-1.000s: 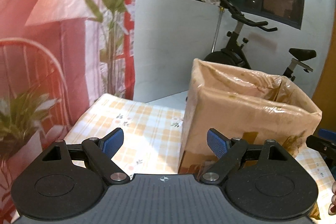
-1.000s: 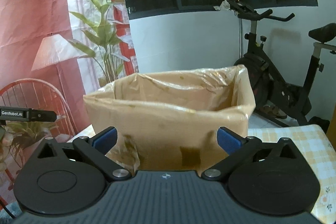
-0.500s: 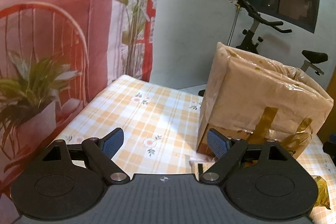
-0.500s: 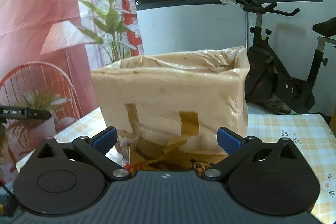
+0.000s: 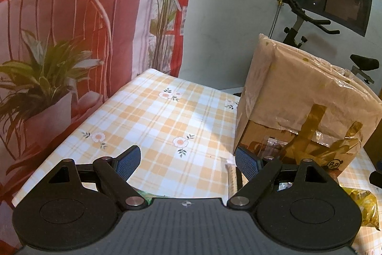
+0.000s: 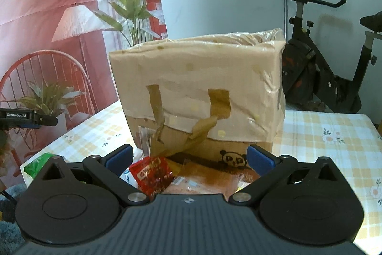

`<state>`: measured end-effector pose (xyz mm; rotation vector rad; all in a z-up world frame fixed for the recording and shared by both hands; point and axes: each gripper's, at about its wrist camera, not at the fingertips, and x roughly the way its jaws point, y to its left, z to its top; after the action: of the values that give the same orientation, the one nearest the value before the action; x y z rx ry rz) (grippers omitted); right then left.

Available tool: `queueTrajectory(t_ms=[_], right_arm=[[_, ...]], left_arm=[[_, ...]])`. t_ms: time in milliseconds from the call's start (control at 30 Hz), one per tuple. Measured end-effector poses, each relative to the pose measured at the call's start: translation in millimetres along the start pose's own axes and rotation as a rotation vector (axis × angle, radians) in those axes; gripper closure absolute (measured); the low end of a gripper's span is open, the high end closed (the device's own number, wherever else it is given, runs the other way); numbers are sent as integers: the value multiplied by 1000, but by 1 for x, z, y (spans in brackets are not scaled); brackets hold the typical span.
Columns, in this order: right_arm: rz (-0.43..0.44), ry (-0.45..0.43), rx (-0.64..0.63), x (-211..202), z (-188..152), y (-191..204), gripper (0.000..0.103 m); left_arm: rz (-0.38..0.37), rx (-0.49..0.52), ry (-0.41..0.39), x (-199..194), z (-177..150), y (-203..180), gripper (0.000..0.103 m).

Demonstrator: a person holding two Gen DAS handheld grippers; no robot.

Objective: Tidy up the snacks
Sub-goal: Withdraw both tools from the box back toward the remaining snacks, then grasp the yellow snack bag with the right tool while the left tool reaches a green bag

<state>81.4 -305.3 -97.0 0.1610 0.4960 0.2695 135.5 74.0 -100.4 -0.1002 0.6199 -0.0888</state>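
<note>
**A:** ok so where are we at? We've got the cardboard box (image 6: 203, 97) as our landmark, standing upright on the bench (image 5: 152, 126), its top half wrapped in a beige plastic liner with brown tape strips running down the front.

**B:** yep. Our left gripper (image 5: 187, 160) sits to the left of the box, jaws spread wide with only checked tablecloth between them, nothing held. Its right pad is just beside the box's lower left corner; we can't tell if it touches.

**A:** and our right gripper (image 6: 189, 157) faces the box's front side, jaws wide apart too, not gripping anything.

**B:** the snacks are piled right at the foot of the box, on the side nearest us. We see a red packet (image 6: 151, 175) lying in front of the box, between the right jaws but not touched by either pad, with some clear and orange wrappers (image 6: 205, 179) beside it.

**A:** there's also a green packet (image 6: 35, 165) well left of the box at the bench edge, and a yellow packet (image 5: 363, 206) off to the box's right in our left view.

**B:** plus a narrow pale stick-shaped pack (image 5: 231, 173) just by the box's near left corner. Behind the box we've got an exercise bike (image 6: 322, 68).
</note>
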Motion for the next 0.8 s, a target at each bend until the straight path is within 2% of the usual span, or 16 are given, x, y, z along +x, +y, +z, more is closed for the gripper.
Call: queueTrajectory(t_ms=[467, 700, 800], right_arm=[[-6, 44, -4, -9, -24, -4, 0], [-49, 111, -50, -12, -39, -4, 0], [-86, 100, -39, -18, -42, -8, 0]], left_arm=[[19, -37, 7, -3, -16, 11, 15], [20, -61, 34, 3, -23, 14, 15], [19, -61, 40, 6, -24, 14, 15]])
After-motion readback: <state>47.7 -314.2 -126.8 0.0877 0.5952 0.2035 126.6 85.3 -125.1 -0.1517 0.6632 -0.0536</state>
